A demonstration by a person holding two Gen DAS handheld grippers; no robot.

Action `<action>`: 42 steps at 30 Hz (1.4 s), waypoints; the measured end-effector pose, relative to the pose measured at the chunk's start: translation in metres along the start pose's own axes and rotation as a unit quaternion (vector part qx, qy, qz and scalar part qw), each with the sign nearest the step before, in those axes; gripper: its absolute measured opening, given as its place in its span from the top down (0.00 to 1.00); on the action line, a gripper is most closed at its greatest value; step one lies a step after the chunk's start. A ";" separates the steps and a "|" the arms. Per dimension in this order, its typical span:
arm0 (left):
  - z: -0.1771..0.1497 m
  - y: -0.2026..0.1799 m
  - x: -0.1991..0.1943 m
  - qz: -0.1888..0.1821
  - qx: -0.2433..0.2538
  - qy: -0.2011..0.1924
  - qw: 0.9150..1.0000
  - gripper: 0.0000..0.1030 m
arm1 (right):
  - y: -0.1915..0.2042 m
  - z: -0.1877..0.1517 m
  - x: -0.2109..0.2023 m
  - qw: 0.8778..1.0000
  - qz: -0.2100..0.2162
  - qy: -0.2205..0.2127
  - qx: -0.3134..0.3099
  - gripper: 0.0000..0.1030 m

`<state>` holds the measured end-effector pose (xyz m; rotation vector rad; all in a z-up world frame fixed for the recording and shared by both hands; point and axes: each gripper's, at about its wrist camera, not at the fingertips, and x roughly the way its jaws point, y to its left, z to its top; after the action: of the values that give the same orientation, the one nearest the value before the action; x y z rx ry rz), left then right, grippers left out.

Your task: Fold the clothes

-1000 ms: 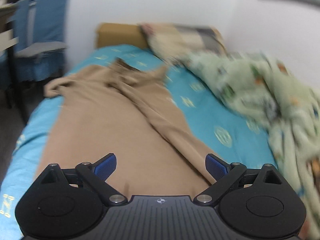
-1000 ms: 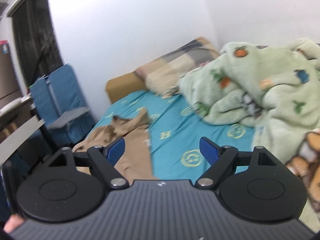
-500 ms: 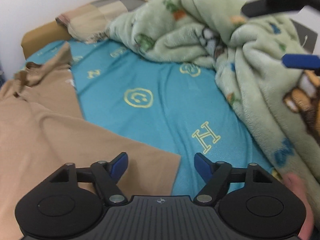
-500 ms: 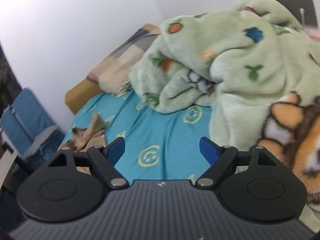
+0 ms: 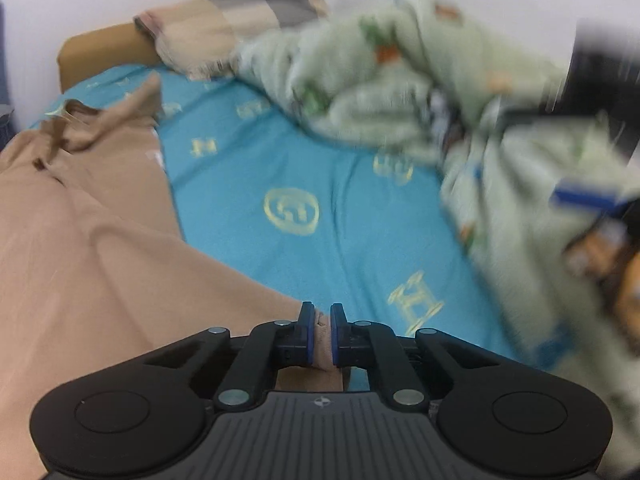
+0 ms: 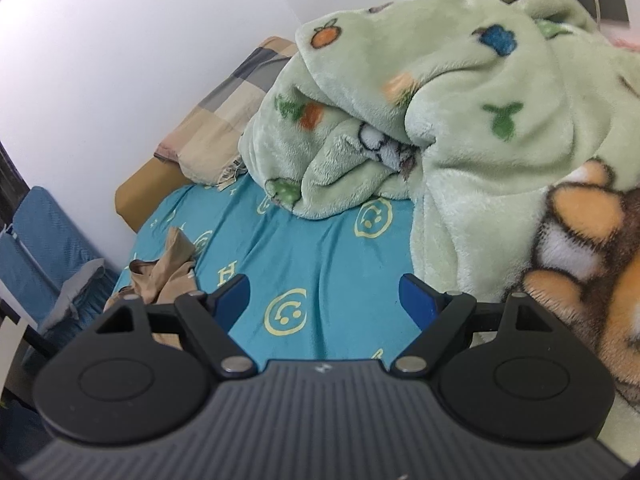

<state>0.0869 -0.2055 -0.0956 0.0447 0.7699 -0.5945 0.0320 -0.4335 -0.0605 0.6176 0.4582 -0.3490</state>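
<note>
We read little here — only the yellow print on the teal bedsheet: a capital letter H repeated across it, alongside round smiley emblems. We find no other legible text — no labels or brands.

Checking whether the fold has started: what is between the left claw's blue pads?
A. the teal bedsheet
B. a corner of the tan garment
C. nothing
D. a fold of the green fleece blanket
B: in the left wrist view, the left claw is closing with its blue pads pinching a bunch of the tan garment at its corner edge.
</note>
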 end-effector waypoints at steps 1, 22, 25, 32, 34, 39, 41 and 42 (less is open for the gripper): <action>0.006 0.009 -0.020 -0.009 -0.017 -0.010 1.000 0.92 | 0.002 0.001 -0.004 1.000 -0.002 -0.005 -0.005 0.19; -0.052 0.141 -0.116 0.055 -0.183 0.048 0.980 0.51 | 0.078 -0.037 -0.024 0.985 0.071 0.022 -0.156 0.19; -0.046 0.144 -0.091 0.074 -0.182 0.070 0.978 0.51 | 0.086 -0.044 -0.020 0.982 0.077 0.035 -0.169 0.19; -0.052 0.148 -0.055 0.149 -0.169 0.135 0.965 0.52 | 0.093 -0.051 -0.017 0.978 0.084 0.045 -0.186 0.19; -0.052 0.149 -0.061 0.146 -0.173 0.128 0.966 0.51 | 0.093 -0.051 -0.017 0.978 0.085 0.047 -0.184 0.19; -0.034 0.144 -0.079 0.142 -0.156 0.089 0.973 0.39 | 0.090 -0.051 -0.017 0.979 0.091 0.048 -0.175 0.19; -0.017 0.138 -0.089 0.153 -0.134 0.060 0.977 0.24 | 0.090 -0.051 -0.016 0.980 0.097 0.046 -0.170 0.20; -0.007 0.136 -0.093 0.159 -0.124 0.041 0.979 0.15 | 0.090 -0.052 -0.015 0.980 0.102 0.046 -0.167 0.20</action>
<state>0.1012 -0.0446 -0.0622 -0.0378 0.8908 -0.1911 0.0430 -0.3303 -0.0476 0.3495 0.5233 -0.0448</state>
